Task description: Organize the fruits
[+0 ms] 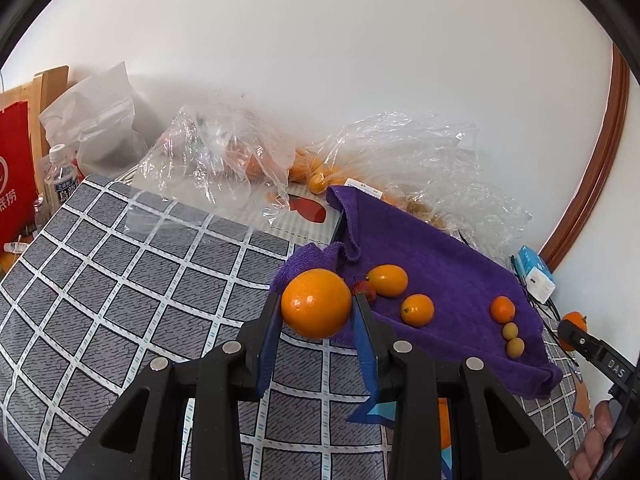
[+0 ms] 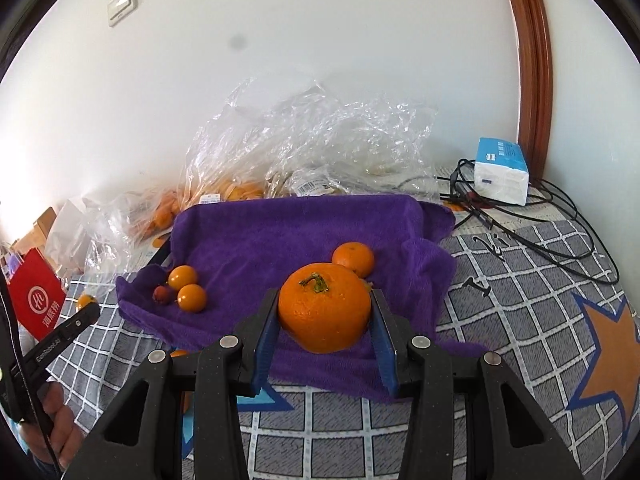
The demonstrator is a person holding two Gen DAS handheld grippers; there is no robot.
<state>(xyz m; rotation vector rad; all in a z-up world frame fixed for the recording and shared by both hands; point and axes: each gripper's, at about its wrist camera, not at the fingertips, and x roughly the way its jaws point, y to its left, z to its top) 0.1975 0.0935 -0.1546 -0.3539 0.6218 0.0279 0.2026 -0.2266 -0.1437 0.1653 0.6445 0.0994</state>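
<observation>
Our right claw [image 2: 324, 316] grips the big stemmed orange [image 2: 324, 312] just above the near edge of the purple towel [image 2: 280, 236], likely because that is where fruit gets sorted. Our left claw [image 1: 316, 308] clamps a smaller orange [image 1: 316, 303] short of the towel's corner, with the kumquats [image 1: 417, 310] laid out just ahead, seemingly grouped by size.

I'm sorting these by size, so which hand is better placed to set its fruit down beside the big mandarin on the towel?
Probably the right. Its stemmed orange, held in the right gripper, sits just in front of the mandarin on the purple towel. The left gripper holds its orange at the towel's opposite edge.
</observation>
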